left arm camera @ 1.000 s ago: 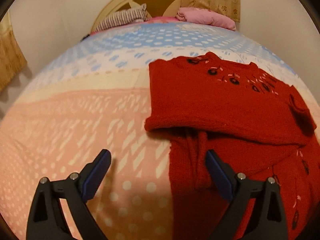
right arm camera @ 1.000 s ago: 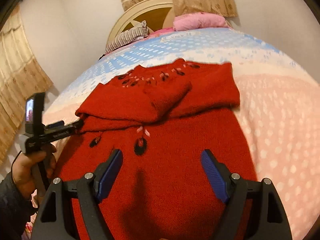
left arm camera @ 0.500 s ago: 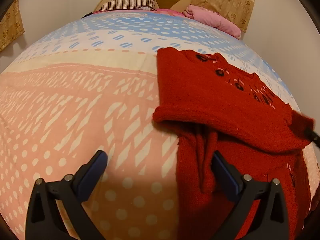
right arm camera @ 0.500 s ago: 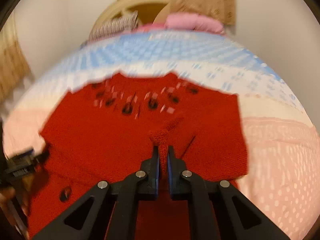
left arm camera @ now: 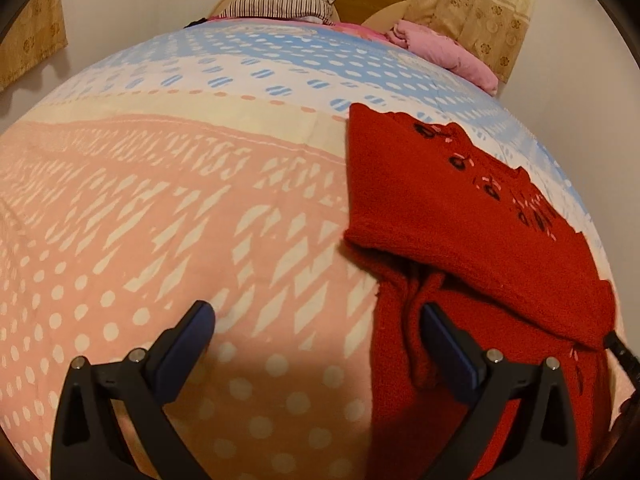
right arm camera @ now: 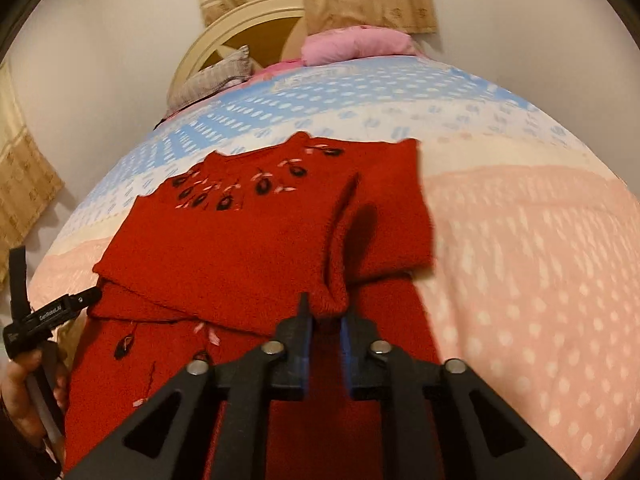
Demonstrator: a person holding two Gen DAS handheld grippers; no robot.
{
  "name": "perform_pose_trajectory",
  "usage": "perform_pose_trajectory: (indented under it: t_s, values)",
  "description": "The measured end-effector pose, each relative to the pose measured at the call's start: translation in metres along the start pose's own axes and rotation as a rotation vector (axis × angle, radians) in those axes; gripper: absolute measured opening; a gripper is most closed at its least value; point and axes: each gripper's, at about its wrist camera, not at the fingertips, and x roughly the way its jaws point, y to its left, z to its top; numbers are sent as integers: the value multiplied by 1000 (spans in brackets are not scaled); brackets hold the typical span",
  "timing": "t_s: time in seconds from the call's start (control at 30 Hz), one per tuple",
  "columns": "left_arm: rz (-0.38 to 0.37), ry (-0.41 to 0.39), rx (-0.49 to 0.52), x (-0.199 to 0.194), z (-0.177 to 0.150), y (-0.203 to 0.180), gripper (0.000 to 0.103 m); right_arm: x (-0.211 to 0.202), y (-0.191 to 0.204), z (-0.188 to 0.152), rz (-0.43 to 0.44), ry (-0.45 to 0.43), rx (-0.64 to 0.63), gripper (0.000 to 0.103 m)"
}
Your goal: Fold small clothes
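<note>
A red knitted sweater (right arm camera: 240,248) with dark embroidered flowers lies on the bed, both sleeves folded across its chest. My right gripper (right arm camera: 325,330) is shut on the cuff of the sleeve (right arm camera: 334,296) and holds it over the sweater's middle. In the left wrist view the sweater (left arm camera: 440,220) lies at the right. My left gripper (left arm camera: 316,336) is open and empty, low over the sweater's left edge; one finger is over the bedspread, the other over the red knit. It also shows at the left of the right wrist view (right arm camera: 52,312).
The bed has a pink, cream and blue patterned bedspread (left arm camera: 180,200). A striped pillow (left arm camera: 280,4) and a pink bundle (left arm camera: 444,52) lie by the headboard (right arm camera: 248,36). Walls and curtains surround the bed.
My right gripper shut on the sleeve cuff and pulled it back toward the sweater's middle. My left gripper stayed open and shifted slightly left.
</note>
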Motion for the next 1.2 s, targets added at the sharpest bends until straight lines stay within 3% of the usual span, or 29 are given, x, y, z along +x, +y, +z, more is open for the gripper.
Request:
perform_pose_trajectory:
  t_s: [0.07, 0.17, 0.33, 0.5, 0.57, 0.7, 0.77, 1.2]
  values:
    - [-1, 0, -2, 0, 0, 0, 103, -6, -13, 3, -18, -18, 54, 43]
    - [0, -19, -17, -5, -2, 3, 103, -20, -13, 10, -27, -83, 27, 43]
    - [46, -144, -132, -35, -4, 23, 103, -22, 17, 20, 108, -83, -81, 43]
    - [43, -200, -15, -51, 8, -4, 103, 11, 30, 22, 85, -2, -141, 43]
    - [31, -161, 49, -43, 10, -21, 103, 28, 17, 19, 4, 56, -112, 43]
    - [75, -41, 116, -3, 8, -39, 103, 32, -3, 12, 11, 62, -70, 42]
    - [69, 12, 93, 9, 9, -35, 103, 34, -7, 8, 19, 77, -59, 42]
    - [-1, 18, 34, -3, -6, -14, 103, 17, -17, 6, 44, 48, -13, 43]
